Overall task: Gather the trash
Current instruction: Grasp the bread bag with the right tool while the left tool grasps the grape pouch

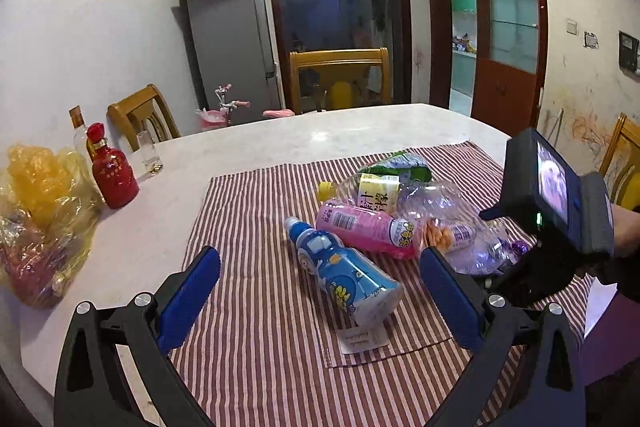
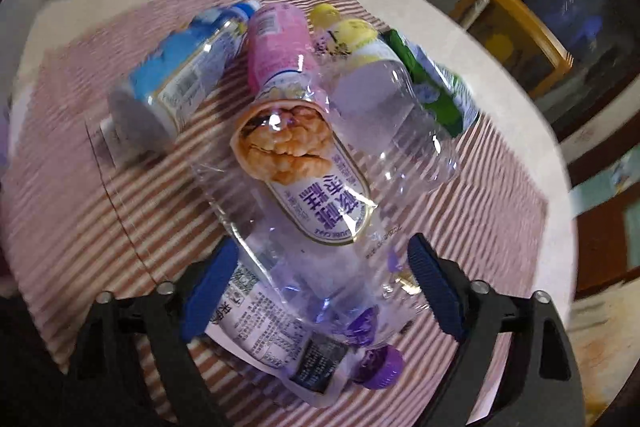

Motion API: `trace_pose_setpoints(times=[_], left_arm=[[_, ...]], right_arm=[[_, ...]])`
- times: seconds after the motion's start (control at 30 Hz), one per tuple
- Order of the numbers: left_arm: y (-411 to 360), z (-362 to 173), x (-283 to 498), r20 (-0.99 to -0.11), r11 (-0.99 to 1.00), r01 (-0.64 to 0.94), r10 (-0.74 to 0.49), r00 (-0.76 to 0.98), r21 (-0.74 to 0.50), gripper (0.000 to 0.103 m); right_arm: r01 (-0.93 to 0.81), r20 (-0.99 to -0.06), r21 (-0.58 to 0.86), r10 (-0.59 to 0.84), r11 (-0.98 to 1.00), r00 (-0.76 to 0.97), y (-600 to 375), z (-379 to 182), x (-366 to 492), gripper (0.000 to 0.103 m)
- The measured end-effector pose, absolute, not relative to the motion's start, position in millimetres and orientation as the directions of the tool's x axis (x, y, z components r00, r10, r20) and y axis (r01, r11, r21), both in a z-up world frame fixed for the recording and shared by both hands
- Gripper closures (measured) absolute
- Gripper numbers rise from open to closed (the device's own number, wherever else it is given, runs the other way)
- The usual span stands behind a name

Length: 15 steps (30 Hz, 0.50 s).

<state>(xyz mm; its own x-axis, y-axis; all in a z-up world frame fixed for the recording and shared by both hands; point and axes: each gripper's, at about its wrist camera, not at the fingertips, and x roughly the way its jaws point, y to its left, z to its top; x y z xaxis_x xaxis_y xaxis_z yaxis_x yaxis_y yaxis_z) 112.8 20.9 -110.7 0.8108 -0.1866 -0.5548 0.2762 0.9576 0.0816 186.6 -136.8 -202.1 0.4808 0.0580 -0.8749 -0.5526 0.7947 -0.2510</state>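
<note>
A pile of trash lies on a red-striped cloth (image 1: 256,327): a blue bottle (image 1: 344,273), a pink bottle (image 1: 366,229), a yellow-capped bottle (image 1: 376,189), a green wrapper (image 1: 404,163), crushed clear bottles (image 1: 460,227). My left gripper (image 1: 320,303) is open, its jaws either side of the blue bottle's base. My right gripper (image 2: 320,287) is open over a clear purple-capped bottle (image 2: 320,267) and a snack wrapper (image 2: 296,155). The blue bottle (image 2: 180,79) and the pink bottle (image 2: 276,43) lie beyond. The right gripper's body also shows in the left wrist view (image 1: 552,211).
On the white table (image 1: 280,139) at left stand a red bottle (image 1: 112,175), a clear bottle (image 1: 80,131), a glass (image 1: 148,155) and a yellow plastic bag (image 1: 40,219). Wooden chairs (image 1: 340,75) surround the table. A fridge (image 1: 232,43) stands behind.
</note>
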Motion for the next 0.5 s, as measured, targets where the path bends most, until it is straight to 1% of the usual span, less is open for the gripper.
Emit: trace_pose_setpoints(times=[0.03, 0.07, 0.1, 0.13, 0.2, 0.27, 0.37, 0.5], left_arm=[[20, -112, 114, -0.558, 0.957, 0.278, -0.187, 0.808, 0.082, 0.006], [19, -113, 115, -0.56, 0.957, 0.279, -0.188, 0.807, 0.082, 0.006], [17, -114, 116, -0.564, 0.956, 0.283, -0.189, 0.804, 0.082, 0.006], [15, -115, 116, -0.568, 0.954, 0.288, -0.191, 0.801, 0.085, 0.006], [11, -117, 116, -0.574, 0.95, 0.298, -0.194, 0.796, 0.092, 0.006], [9, -118, 118, -0.579, 0.946, 0.309, -0.196, 0.791, 0.102, 0.006], [4, -119, 119, -0.587, 0.942, 0.319, -0.199, 0.785, 0.108, 0.006], [-4, -124, 121, -0.609, 0.93, 0.354, -0.224, 0.761, 0.101, 0.006]], right_arm=[[-0.541, -0.892, -0.167, 0.107, 0.825, 0.438, -144, -200, 190, 0.049], [-0.522, -0.901, -0.112, 0.136, 0.845, 0.412, -150, -197, 193, 0.054], [-0.505, -0.904, -0.08, 0.151, 0.859, 0.4, -155, -196, 194, 0.059], [-0.495, -0.906, -0.065, 0.157, 0.867, 0.393, -159, -195, 194, 0.062], [-0.482, -0.904, -0.044, 0.17, 0.875, 0.392, -166, -193, 191, 0.076], [-0.462, -0.895, 0.008, 0.212, 0.887, 0.392, -174, -186, 188, 0.082], [-0.422, -0.87, 0.085, 0.274, 0.902, 0.41, -188, -169, 181, 0.086], [-0.354, -0.806, 0.174, 0.34, 0.919, 0.485, -215, -134, 165, 0.087]])
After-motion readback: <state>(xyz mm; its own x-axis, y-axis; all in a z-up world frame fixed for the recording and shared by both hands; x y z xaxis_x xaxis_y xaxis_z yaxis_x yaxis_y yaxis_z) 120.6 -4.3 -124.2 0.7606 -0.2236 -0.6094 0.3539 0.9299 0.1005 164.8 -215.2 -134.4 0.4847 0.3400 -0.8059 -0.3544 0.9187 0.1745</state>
